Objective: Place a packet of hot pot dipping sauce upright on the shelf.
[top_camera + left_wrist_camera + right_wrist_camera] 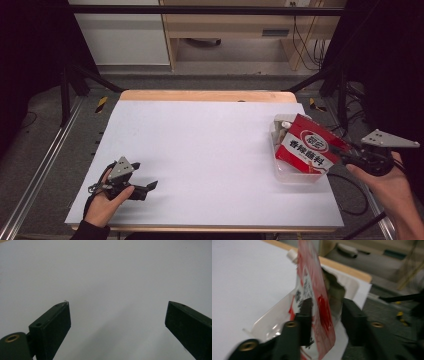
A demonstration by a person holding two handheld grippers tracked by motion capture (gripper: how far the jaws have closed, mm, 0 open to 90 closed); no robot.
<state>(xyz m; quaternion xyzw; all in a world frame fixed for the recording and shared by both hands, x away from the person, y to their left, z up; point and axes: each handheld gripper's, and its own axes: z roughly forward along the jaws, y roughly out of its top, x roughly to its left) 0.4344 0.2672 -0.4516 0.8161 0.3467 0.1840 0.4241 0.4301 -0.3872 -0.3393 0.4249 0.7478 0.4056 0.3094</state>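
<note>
While the left gripper [142,189] rests at seven o'clock on the white bench [210,150], jaws wide and empty, the right gripper [324,315] at four o'clock has its jaws parted around the red sauce pouch [311,145], which stands tilted in a clear plastic tray [282,172].

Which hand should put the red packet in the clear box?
Right. The right gripper already has the red packet between its jaws over the clear box; the left gripper waits far across the table.
</note>
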